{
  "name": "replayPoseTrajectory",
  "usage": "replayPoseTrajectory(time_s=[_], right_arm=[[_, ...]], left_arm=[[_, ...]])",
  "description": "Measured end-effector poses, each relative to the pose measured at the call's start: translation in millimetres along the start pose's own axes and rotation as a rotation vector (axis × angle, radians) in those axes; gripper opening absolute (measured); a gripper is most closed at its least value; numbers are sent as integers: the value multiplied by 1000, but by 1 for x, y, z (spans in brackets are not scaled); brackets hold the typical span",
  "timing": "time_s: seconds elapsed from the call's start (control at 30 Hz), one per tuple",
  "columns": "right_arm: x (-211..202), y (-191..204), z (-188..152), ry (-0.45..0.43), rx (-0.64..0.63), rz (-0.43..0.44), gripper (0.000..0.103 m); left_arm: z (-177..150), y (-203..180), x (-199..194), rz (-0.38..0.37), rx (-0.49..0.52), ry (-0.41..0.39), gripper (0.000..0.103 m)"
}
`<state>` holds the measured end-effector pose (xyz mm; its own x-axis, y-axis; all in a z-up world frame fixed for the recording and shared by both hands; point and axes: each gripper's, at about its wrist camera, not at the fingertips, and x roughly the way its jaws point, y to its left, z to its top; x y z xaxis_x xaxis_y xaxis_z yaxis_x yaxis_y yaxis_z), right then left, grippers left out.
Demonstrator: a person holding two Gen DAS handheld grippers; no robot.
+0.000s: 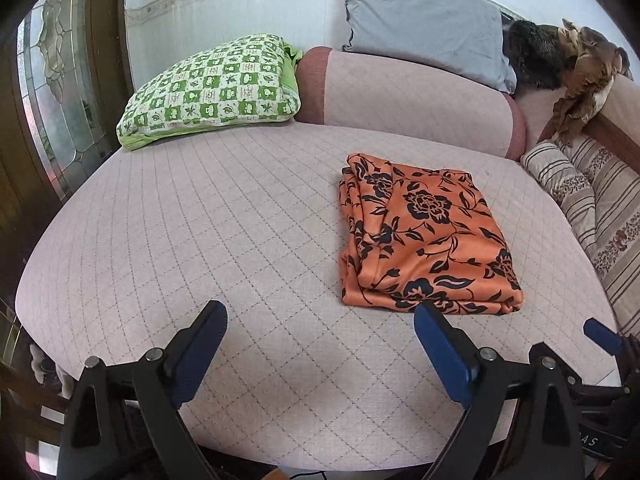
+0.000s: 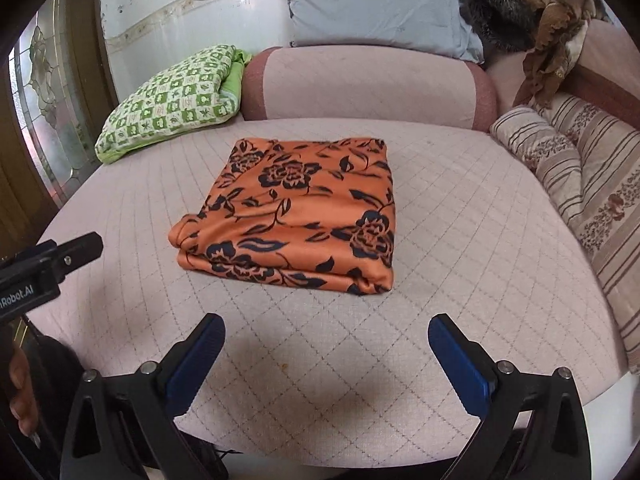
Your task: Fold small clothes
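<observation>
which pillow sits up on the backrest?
The plain grey pillow, leaning against the wall atop the backrest; the green checked pillow lies down on the quilted seat.

Black gripper (image 2: 326, 354) frames, blue-padded jaws, silver pivot screws, white lettering.

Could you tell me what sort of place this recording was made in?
Probably a home living room or bedroom: a quilted pink sofa seat, a grey pillow against its back, and a folded orange floral garment on it.

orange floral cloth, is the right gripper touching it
Apart. In the right wrist view, bare quilted cushion shows between the open right gripper and the folded orange floral cloth.
</observation>
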<state>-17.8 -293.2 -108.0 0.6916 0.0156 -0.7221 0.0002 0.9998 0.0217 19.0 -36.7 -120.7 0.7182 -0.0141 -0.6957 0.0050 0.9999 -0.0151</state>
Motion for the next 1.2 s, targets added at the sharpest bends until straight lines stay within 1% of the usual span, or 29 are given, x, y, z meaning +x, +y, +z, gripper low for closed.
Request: replayPoseTrajectory(time_s=[0.2, 0.3, 0.4, 0.6, 0.83, 1.13, 1.2], right_arm=[[-5, -1, 23, 8, 13, -78, 103], [-5, -3, 29, 23, 26, -62, 103], [-7, -4, 32, 32, 32, -60, 103], [-10, -7, 35, 29, 51, -64, 103], [-13, -6, 37, 10, 39, -74, 103], [-14, 1, 38, 9, 11, -90, 103], [-15, 1, 38, 8, 10, -90, 103]], left_arm=[[9, -10, -6, -20, 3, -6, 95], [14, -13, -7, -52, -14, 0, 99], [17, -17, -10, -68, -15, -10, 99], [21, -25, -15, -37, 15, -38, 99], [22, -24, -20, -32, 6, -58, 99], [22, -27, -24, -1, 21, -71, 99], [22, -27, -24, -5, 24, -64, 99]])
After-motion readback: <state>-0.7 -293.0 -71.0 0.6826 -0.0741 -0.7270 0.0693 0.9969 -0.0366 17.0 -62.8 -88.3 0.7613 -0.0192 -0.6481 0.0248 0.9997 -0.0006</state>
